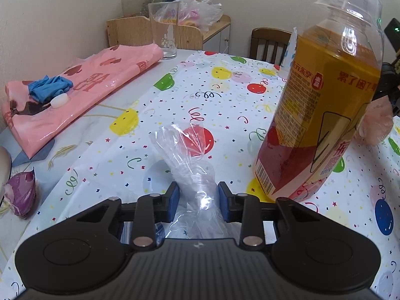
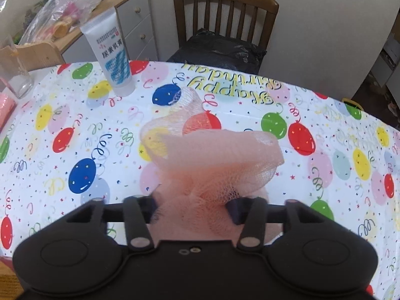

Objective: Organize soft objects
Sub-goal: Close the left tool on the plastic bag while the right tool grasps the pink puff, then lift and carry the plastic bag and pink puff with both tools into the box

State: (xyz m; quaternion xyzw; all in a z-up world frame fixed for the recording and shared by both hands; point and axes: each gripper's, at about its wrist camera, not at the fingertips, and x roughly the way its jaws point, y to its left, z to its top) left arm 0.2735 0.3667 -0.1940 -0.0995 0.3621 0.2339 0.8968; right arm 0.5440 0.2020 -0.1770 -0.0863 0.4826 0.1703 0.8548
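A crumpled clear plastic bag (image 1: 185,147) lies on the balloon-print tablecloth (image 1: 225,95) and runs back between the blue pads of my left gripper (image 1: 198,195). Both pads press on its bunched neck. In the right wrist view a pink mesh bath sponge (image 2: 220,155) billows up from my right gripper (image 2: 192,205), which is shut on its lower folds. The mesh partly hides the right gripper's pads. The same pink mesh (image 1: 377,122) shows at the right edge of the left wrist view.
A tall bottle of yellow drink (image 1: 320,105) stands close to the right of the left gripper. A folded pink plastic bag (image 1: 75,92) with a blue glove (image 1: 48,87) lies far left, beside a glass (image 1: 163,30). A white cream tube (image 2: 112,52) stands near a wooden chair (image 2: 225,17).
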